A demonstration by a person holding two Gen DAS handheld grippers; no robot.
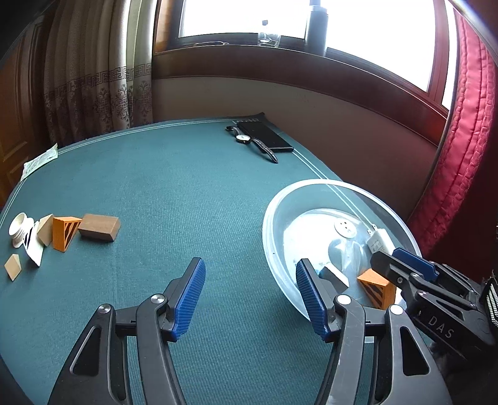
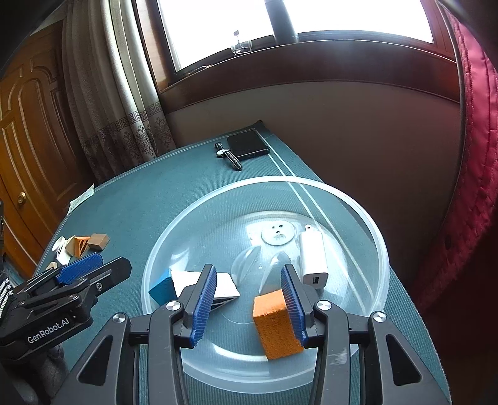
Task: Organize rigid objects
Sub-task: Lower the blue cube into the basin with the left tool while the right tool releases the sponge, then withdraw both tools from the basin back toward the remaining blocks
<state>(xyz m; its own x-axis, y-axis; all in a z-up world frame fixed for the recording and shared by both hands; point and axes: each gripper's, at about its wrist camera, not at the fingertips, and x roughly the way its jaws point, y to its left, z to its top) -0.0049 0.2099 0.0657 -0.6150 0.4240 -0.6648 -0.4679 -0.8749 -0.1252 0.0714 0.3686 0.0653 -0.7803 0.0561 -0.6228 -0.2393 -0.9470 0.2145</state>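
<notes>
At the table's far edge, below the window (image 2: 295,18), a watch (image 2: 228,155) lies beside a dark case (image 2: 247,145) on the green cloth (image 1: 186,187). Loose blocks (image 1: 63,232) sit apart from the clear bowl (image 2: 378,249). Left gripper (image 1: 250,299) stands apart, empty. Right gripper (image 2: 249,303), apart, touches an orange block (image 2: 272,324) inside the bowl.

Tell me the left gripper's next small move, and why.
Probably swing the left gripper left toward the brown block. It looks open and empty over the table, beside the bowl, which already holds an orange block and a charger. The brown block seems the nearest of the pieces left outside.
</notes>
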